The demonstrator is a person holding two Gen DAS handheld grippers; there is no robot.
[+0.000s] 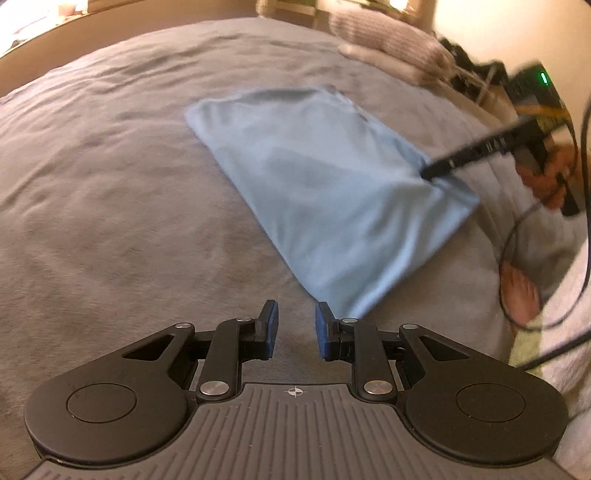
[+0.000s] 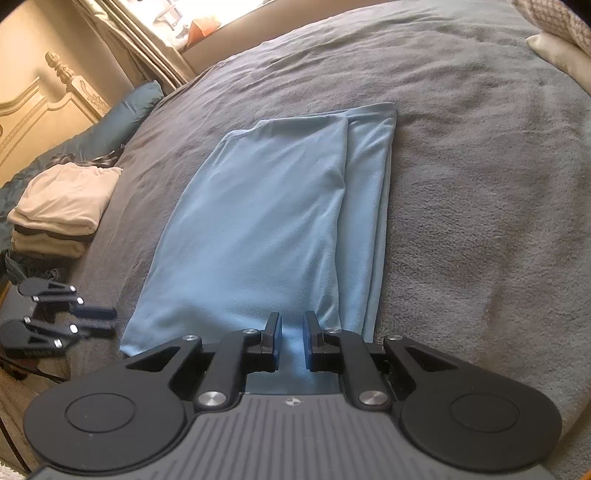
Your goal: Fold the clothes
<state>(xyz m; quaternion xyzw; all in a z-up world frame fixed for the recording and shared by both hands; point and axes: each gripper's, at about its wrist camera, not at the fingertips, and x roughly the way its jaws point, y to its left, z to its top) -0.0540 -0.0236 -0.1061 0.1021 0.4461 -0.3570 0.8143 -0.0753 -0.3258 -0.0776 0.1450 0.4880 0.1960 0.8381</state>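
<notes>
A light-blue garment point(image 1: 314, 184) point(image 2: 266, 221) lies folded lengthwise on the grey blanket point(image 1: 110, 184) of a bed, with one layer overlapping another along its right side. My right gripper point(image 2: 291, 325) point(image 1: 424, 172) is shut on the garment's near edge, and the cloth runs between its pads, pulled up slightly there. My left gripper point(image 1: 295, 314) point(image 2: 109, 320) hovers off the garment's near-left corner, over bare blanket. Its jaws stand slightly apart with nothing between them.
A stack of folded clothes point(image 2: 62, 206) sits at the bed's left edge, beside a teal pillow point(image 2: 122, 118) and a carved headboard point(image 2: 37, 107). A knitted pillow point(image 1: 388, 33) lies at the far right. A black cable point(image 1: 517, 236) loops beside a person's hand point(image 1: 550, 173) and bare foot point(image 1: 521, 291).
</notes>
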